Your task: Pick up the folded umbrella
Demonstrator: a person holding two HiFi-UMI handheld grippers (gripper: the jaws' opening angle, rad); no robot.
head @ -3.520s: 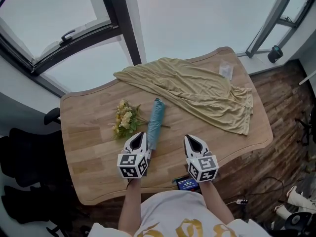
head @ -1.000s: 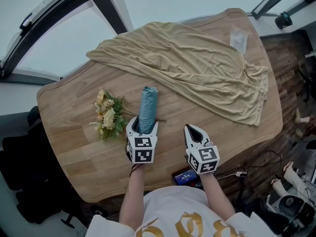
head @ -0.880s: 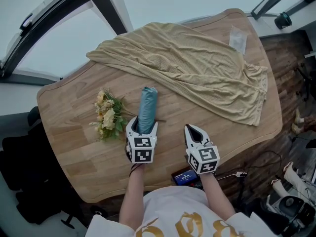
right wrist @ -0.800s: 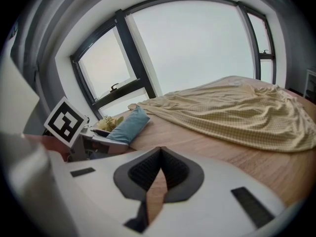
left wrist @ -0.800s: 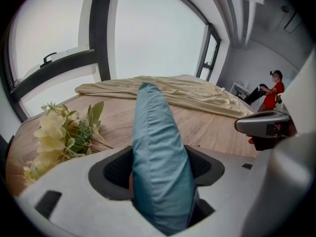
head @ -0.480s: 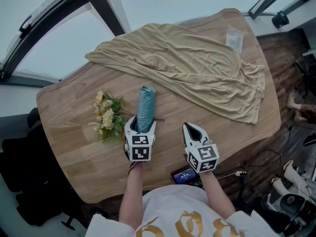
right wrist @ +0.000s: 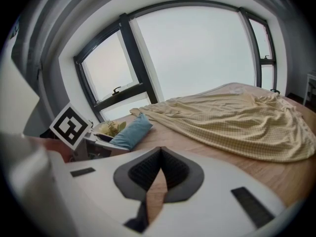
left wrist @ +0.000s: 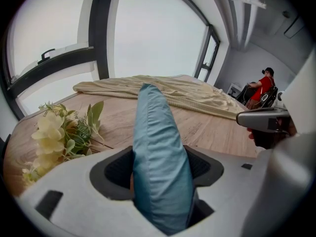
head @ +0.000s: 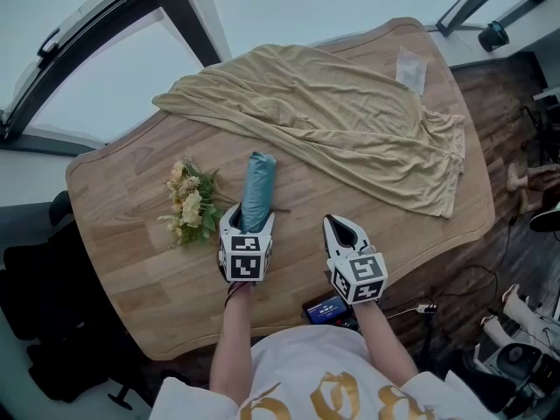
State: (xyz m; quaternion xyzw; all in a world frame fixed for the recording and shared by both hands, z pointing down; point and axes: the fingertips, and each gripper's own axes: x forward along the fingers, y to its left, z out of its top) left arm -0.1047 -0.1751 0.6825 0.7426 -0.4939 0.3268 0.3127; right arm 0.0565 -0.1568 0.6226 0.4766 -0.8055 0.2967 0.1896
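Left gripper (head: 246,223) clenched on folded umbrella (head: 258,186), near end | umbrella points to 12 o'clock over table (head: 131,261), flowers (head: 191,204) at its 9 | right gripper (head: 344,234) closed, empty, at 3 | grasp looks done; clear lift seemingly left

White shirt (head: 308,381) with gold print at lower centre, forearms bare; left gripper (head: 247,219) and right gripper (head: 343,227) white-shelled, dark ribbed pads (right wrist: 144,173), a black-and-white marker cube (head: 244,263) on each.
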